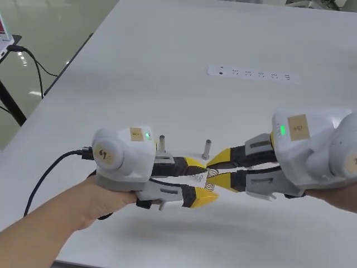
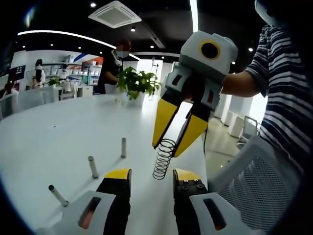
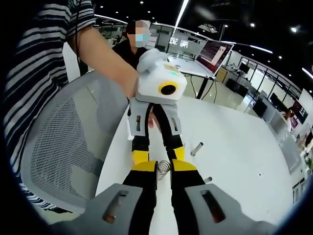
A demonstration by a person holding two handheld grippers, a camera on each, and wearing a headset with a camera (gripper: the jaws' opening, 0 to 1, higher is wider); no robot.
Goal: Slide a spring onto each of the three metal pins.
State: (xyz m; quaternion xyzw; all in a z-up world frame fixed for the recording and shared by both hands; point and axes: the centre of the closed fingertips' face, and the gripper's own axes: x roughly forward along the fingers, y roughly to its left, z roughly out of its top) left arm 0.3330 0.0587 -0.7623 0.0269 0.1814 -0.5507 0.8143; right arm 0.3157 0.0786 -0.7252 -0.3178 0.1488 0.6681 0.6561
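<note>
Metal spring [image 2: 164, 160] pinched in right tool [image 2: 166, 149]; left tool [image 2: 152, 174] gapes nearby.

Overhead, ceiling strip lights [image 2: 193, 12] are shining brightly — the white bench [image 1: 167, 72] is glowing evenly, a soft shadow [image 1: 184, 224] is lying by its near edge, both gripper views are curving at the edges.

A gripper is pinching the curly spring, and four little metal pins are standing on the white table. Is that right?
Not quite: there are three short grey metal pins, not four, as the left gripper view shows. The rest holds: they stand on the white table, and the right gripper pinches the thin coiled metal spring.
</note>
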